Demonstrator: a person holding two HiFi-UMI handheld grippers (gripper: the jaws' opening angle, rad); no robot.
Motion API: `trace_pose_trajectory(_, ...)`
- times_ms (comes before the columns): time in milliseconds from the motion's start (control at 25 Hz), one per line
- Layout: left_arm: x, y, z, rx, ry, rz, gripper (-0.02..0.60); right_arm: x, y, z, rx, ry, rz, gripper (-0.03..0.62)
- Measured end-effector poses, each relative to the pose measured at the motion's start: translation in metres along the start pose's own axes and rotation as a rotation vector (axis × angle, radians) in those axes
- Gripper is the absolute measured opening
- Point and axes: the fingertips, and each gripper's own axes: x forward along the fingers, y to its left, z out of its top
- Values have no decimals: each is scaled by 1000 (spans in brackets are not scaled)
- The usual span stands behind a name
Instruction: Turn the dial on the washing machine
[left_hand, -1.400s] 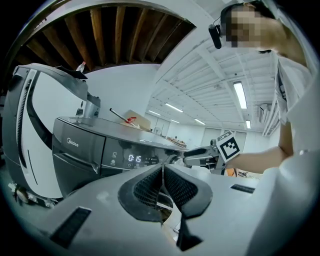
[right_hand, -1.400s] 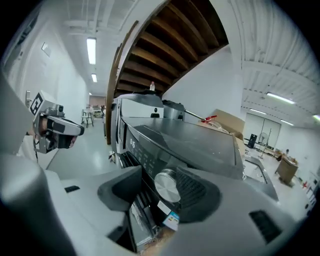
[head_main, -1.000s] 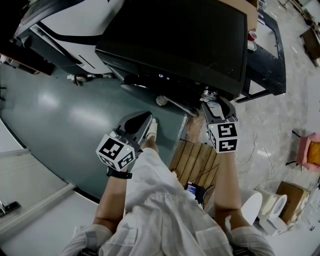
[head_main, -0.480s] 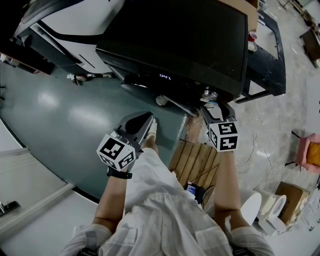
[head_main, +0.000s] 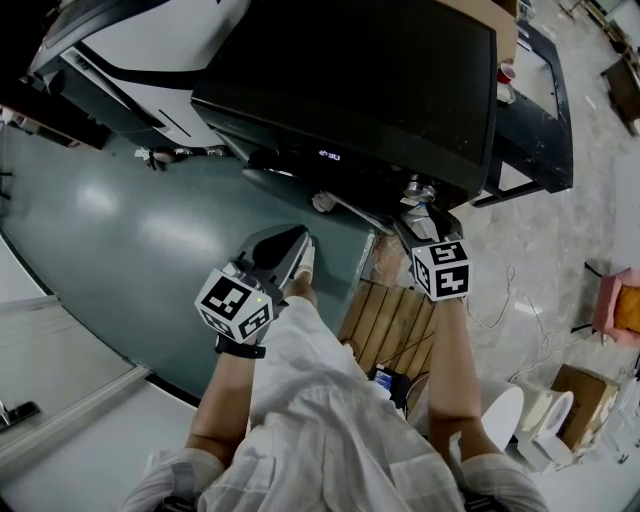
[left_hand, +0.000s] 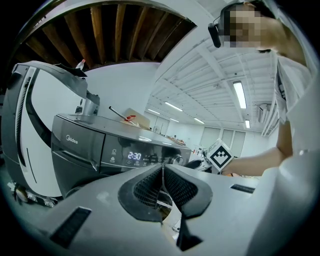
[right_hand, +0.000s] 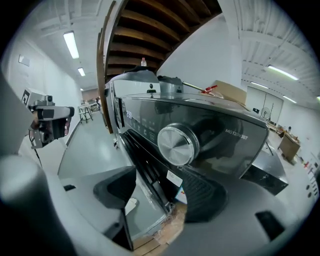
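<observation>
Right gripper view puts the dial (right_hand: 178, 144) dead ahead: a round, brushed-metal knob on the dark control panel of the washing machine (right_hand: 235, 132). It sits just above the gap between my jaws. My right gripper (right_hand: 160, 189) is spread wide and has nothing in it. One pad is low on the left and the other low on the right, and neither touches the knob.

From the head view, the same gripper (head_main: 418, 214) is pushed up close to the front right corner of the washing machine (head_main: 380, 80), with the dial (head_main: 420, 188) just beyond its tips. My left gripper (head_main: 293, 248) hangs back, well apart from the panel. In the left gripper view its jaws (left_hand: 162, 181) are pressed together with nothing between them, and the lit display (left_hand: 134, 156) shows past them.

I judge this as the approach, with the grasp not yet made. The next move calls for lifting and easing the right gripper forward until the pads bracket the knob's rim on opposite sides. Then I close firmly enough not to slip on the smooth metal and roll my wrist to turn it. If I close too low, the pads would miss the knob and meet the panel below it.
</observation>
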Motion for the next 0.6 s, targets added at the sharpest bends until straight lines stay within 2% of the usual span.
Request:
trace_pose_trajectory(80, 0, 0, 0, 1, 0, 2, 17, 3, 7, 3, -26, -12, 16, 255)
trace_pose_trajectory(440, -1, 2, 3, 2, -9, 16, 17, -4, 31, 11, -36, -48, 67, 261)
trace_pose_trajectory(600, 1, -4, 7, 11, -14, 8, 17, -18, 30, 14, -1, -97, 76, 261)
